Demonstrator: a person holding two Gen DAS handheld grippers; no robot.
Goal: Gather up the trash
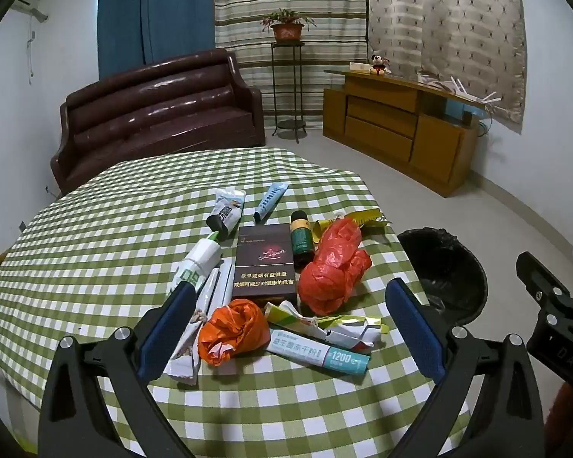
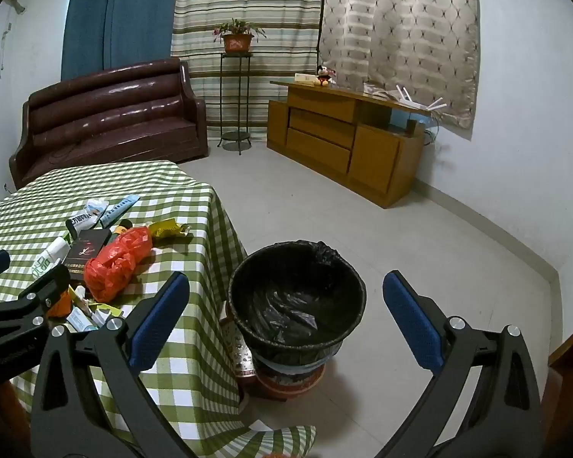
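The task looks barely begun. The trash lies in one cluster on the desk [image 1: 95,229] with its green checked cloth: a dark box [image 1: 265,261], a red bag [image 1: 334,267], an orange bag [image 1: 233,330], three tubes at the far side, a small green bottle [image 1: 301,236], a yellow wrapper [image 1: 363,219], and a teal-and-white packet [image 1: 317,355] among crumpled paper nearest the camera.

The bin [image 2: 298,294], lined in black, stands on the floor just beside the desk's edge. Its liner shows only folds of black plastic (nothing in it reads as trash, though the bottom is dim), so every piece seems left to move.

The left hand-held gripper [image 1: 290,309] hangs over the near end of the pile, jaws spread wide and grasping nothing; the orange bag and the packet lie between its fingers in the view. The right hand-held gripper [image 2: 286,301] is likewise spread and empty, poised above the bin. Judging by this, the first pick has not been made.
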